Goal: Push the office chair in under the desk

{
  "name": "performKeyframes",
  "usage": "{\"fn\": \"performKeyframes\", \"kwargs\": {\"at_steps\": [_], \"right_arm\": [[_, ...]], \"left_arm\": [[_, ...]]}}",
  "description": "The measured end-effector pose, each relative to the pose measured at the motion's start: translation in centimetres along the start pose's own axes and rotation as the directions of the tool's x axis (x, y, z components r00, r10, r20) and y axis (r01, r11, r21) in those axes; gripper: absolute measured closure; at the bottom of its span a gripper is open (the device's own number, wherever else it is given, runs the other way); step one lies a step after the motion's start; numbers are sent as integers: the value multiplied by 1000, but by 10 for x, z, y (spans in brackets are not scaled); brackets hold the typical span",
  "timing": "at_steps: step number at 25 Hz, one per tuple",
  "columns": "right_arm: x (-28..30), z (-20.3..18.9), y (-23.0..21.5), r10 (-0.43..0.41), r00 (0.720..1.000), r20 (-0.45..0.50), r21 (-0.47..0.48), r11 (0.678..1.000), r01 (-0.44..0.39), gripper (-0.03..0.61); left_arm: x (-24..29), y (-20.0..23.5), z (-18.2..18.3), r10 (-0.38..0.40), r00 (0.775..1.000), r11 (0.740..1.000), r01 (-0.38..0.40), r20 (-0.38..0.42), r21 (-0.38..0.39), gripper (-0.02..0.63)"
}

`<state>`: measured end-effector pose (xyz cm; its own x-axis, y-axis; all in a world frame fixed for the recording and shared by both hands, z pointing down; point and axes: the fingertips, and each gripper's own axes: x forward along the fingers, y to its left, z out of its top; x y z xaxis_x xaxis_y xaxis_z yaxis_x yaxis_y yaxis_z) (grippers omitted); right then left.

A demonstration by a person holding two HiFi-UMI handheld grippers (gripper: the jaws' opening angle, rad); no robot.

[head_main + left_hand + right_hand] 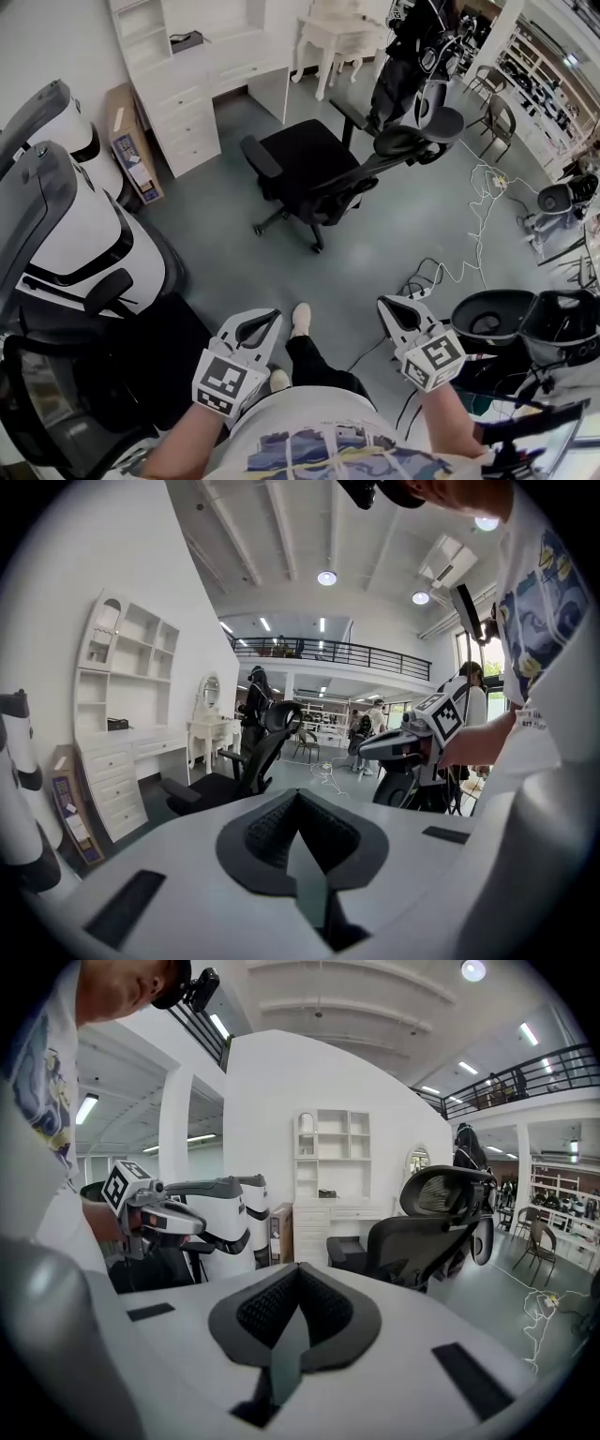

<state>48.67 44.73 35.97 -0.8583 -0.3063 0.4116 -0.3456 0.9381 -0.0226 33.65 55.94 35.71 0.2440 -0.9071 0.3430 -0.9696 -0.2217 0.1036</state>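
Note:
The black office chair (319, 173) stands on the grey floor a little way out from the white desk (225, 70), with its seat towards the desk and its mesh back and headrest towards the right. Both grippers are held low by the person's waist, well short of the chair and touching nothing. My left gripper (265, 321) is shut and empty, as its own view shows (298, 803), with the chair (246, 761) beyond it. My right gripper (390, 307) is also shut and empty (298, 1279), and the chair (427, 1232) is ahead to its right.
A large white-and-black pod-shaped unit (75, 225) and another black mesh chair (56, 403) crowd the left. A cardboard box (131, 141) leans beside the desk drawers. Cables (469, 234) trail over the floor at the right near dark chairs (497, 319). A white dressing table (337, 37) stands behind.

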Motion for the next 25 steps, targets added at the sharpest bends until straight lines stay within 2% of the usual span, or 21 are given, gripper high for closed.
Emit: {"fn": "performKeyframes", "kwargs": {"at_steps": [4, 7, 10, 11, 12, 13, 15, 20, 25], "right_arm": [[50, 17, -29, 20, 999, 33, 19, 1000, -20, 554], [81, 32, -59, 7, 998, 68, 68, 998, -12, 552], [106, 49, -92, -8, 996, 93, 122, 992, -3, 544], [111, 54, -104, -16, 995, 96, 136, 991, 3, 513], [116, 57, -117, -27, 995, 99, 148, 989, 12, 435], [120, 60, -132, -40, 994, 102, 162, 986, 23, 392], [128, 64, -162, -73, 991, 114, 201, 978, 49, 380], [152, 67, -229, -164, 980, 115, 306, 944, 122, 353], [171, 63, -273, -226, 971, 83, 467, 869, 163, 311]], "left_arm": [[27, 45, 9, 36, 999, 999, -36, -9, -5, 600], [48, 77, 23, 58, 998, 998, -58, -19, 21, 600], [70, 102, 39, 66, 997, 998, -66, -28, 14, 600], [78, 107, 44, 68, 997, 998, -68, -32, 11, 600], [87, 112, 48, 68, 997, 998, -68, -37, 10, 598], [96, 116, 52, 69, 997, 998, -69, -43, 12, 598], [117, 126, 58, 76, 995, 997, -75, -57, 21, 598], [167, 159, 76, 92, 994, 995, -89, -61, 43, 597], [202, 189, 78, 88, 992, 996, -86, -94, 29, 543]]}}
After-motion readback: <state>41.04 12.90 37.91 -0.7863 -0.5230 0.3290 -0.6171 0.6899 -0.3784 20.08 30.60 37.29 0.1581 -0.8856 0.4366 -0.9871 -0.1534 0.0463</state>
